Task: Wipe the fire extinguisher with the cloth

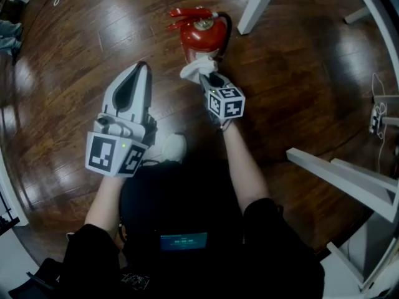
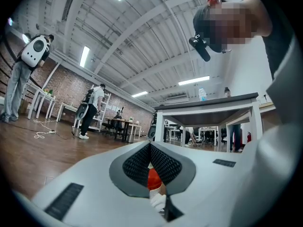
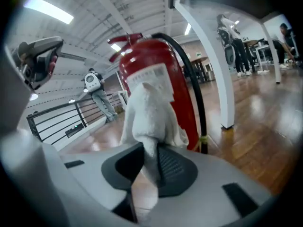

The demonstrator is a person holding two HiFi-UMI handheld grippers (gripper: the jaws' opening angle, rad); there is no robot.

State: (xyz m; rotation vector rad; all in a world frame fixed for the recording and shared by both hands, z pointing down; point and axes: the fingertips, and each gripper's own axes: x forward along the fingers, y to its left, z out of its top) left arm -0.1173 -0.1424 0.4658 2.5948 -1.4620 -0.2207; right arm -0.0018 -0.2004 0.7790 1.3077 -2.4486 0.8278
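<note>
Right gripper is clamped on the cloth, a white wad bunched up between its jaws. In the right gripper view the cloth rises out of the pads and sits against the front of the extinguisher, right over its pale label. The extinguisher stands upright on the wood floor, red handle on top and a black hose running down its side, with a white table leg just beside it.

Left gripper hangs well back on the left, off the extinguisher and touching nothing. Its own view shows the left gripper with the jaws meeting at the tips and nothing held. Through the slot behind the tips you catch a sliver of red extinguisher and a bit of white cloth beyond. Far off, a person with a backpack stands across the room.
</note>
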